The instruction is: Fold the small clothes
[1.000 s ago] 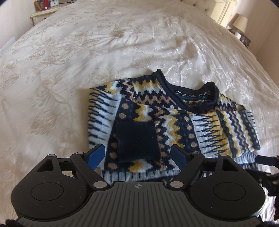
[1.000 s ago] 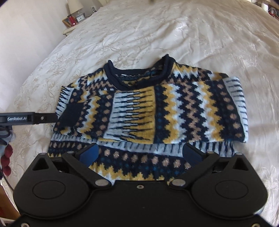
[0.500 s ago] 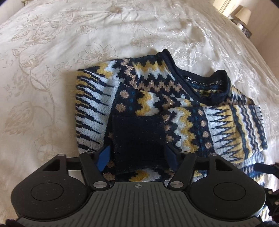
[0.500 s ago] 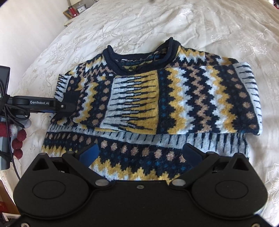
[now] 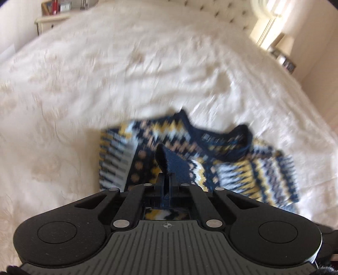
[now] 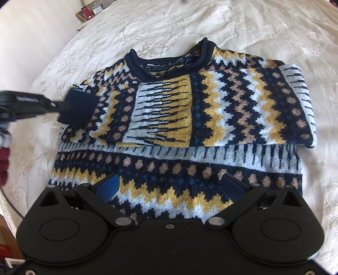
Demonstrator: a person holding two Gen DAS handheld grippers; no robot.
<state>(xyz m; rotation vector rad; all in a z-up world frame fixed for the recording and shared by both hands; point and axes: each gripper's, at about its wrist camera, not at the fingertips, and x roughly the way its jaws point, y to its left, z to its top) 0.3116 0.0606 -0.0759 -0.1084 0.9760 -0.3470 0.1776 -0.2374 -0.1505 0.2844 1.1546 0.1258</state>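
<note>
Left wrist view: blurry all over. Left gripper [image 5: 168, 183] squeezed tight on the dark blue cuff [image 5: 173, 162] of a sleeve, with the cuff sticking up between the two tips. Behind it, a small knitted sweater [image 5: 232, 167] with zigzags in blue, yellow, white and tan, lying on a cream bedspread [image 5: 105, 74]. Dark neck hole [image 5: 230, 143] facing away. Far off, a bedside table [image 5: 52, 20] on the left and a lamp [image 5: 285, 44] on the right.

Right wrist view: much sharper. Right gripper [image 6: 169, 186] wide open, holding nothing, tips low over the bottom hem of the sweater [image 6: 179, 131]. Sweater flat on the bedspread [image 6: 274, 31], both sleeves folded across the chest. Over at the left side, the left gripper [image 6: 61, 105] pinching the cuff [image 6: 79, 110], lifted a bit off the knit. Far up at the back, a little clock [image 6: 97, 9].
</note>
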